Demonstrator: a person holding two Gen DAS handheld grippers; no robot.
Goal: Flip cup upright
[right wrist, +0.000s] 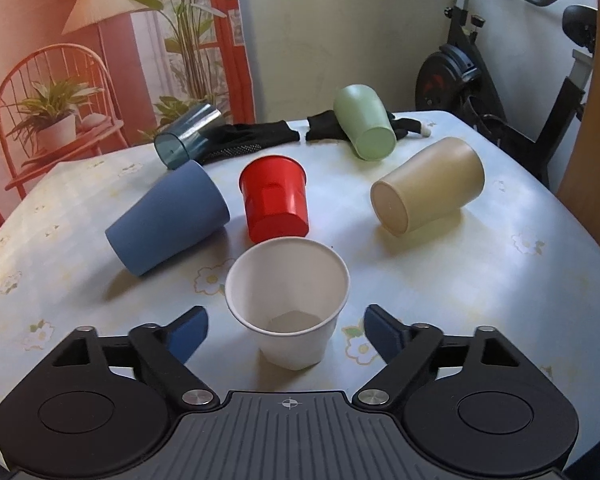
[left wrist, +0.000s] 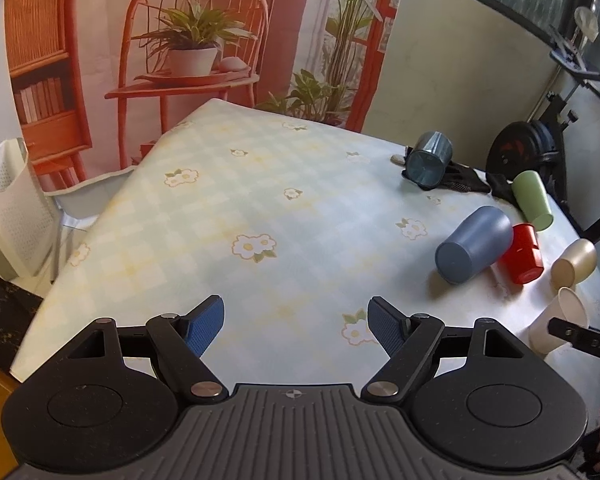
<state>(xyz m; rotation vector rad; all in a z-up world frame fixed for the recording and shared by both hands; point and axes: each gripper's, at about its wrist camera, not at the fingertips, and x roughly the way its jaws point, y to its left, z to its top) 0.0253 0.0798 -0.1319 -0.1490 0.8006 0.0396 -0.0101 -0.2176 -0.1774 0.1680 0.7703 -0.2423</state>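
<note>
A white paper cup (right wrist: pixel 288 300) stands upright on the table, between the open fingers of my right gripper (right wrist: pixel 286 334), which do not touch it. It also shows in the left wrist view (left wrist: pixel 556 328). Behind it a red cup (right wrist: pixel 274 200) leans, mouth away. A blue cup (right wrist: pixel 168 218), a beige cup (right wrist: pixel 428 186), a green cup (right wrist: pixel 366 128) and a clear teal cup (right wrist: pixel 188 136) lie on their sides. My left gripper (left wrist: pixel 296 326) is open and empty over bare tablecloth, left of the cups.
The table (left wrist: pixel 220 216) has a floral checked cloth. Black gloves (right wrist: pixel 252 138) lie at the back by the teal and green cups. An exercise bike (right wrist: pixel 480 76) stands behind the table at right. A white laundry basket (left wrist: pixel 8 208) stands left of the table.
</note>
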